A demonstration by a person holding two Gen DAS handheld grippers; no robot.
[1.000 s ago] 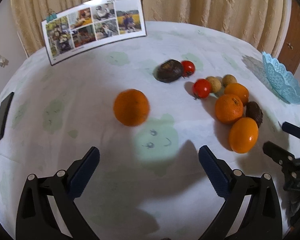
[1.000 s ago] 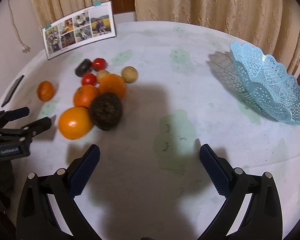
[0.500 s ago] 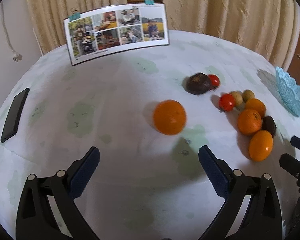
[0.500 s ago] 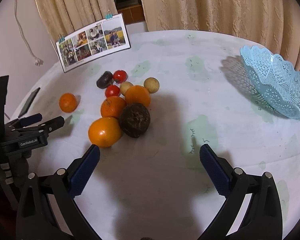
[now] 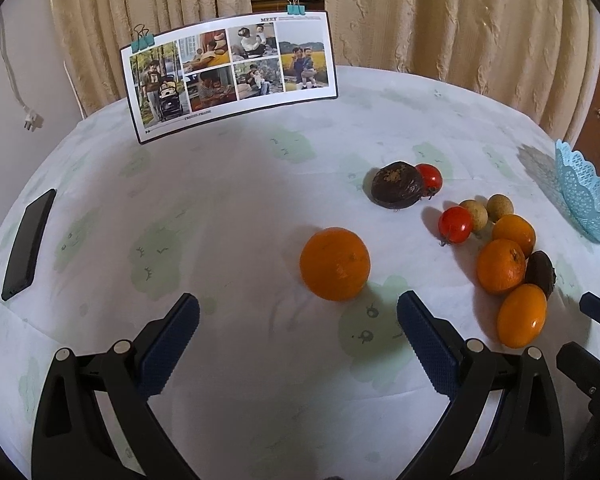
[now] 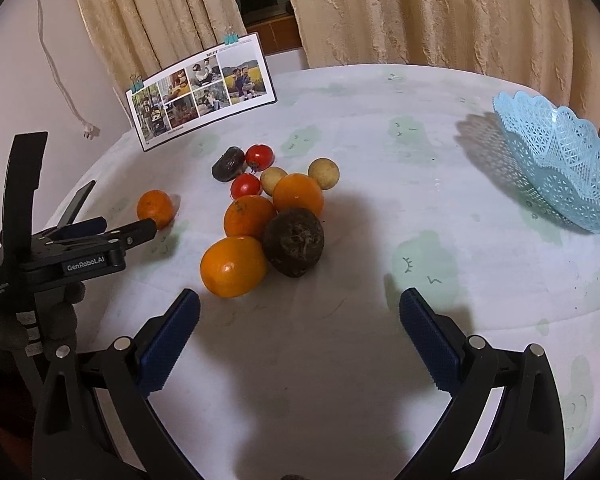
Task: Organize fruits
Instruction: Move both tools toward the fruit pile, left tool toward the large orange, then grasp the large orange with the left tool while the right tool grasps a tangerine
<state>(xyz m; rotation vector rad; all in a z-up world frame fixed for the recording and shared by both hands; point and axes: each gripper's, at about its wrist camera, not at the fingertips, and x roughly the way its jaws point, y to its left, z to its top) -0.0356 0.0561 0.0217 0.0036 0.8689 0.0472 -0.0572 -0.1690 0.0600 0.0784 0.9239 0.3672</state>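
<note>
A lone orange (image 5: 334, 263) lies on the white tablecloth just ahead of my open, empty left gripper (image 5: 298, 336); it also shows in the right wrist view (image 6: 155, 208). To its right is a cluster: several oranges (image 5: 500, 266), two red tomatoes (image 5: 455, 224), two small tan fruits (image 5: 499, 206) and two dark brown fruits (image 5: 396, 190). In the right wrist view the nearest orange (image 6: 233, 266) and a dark fruit (image 6: 295, 241) lie just ahead of my open, empty right gripper (image 6: 299, 334). A light blue lace basket (image 6: 560, 160) stands empty at the right.
A photo card (image 5: 230, 74) held by clips stands at the table's back. A black phone (image 5: 28, 242) lies near the left edge. Beige curtains hang behind the round table. The left gripper (image 6: 100, 232) shows at the left of the right wrist view.
Both grippers have pulled back and tilted up, so the fruits sit farther off and more of the curtains show. The left view first swung left, then back toward the lone orange. No fruit has moved.
</note>
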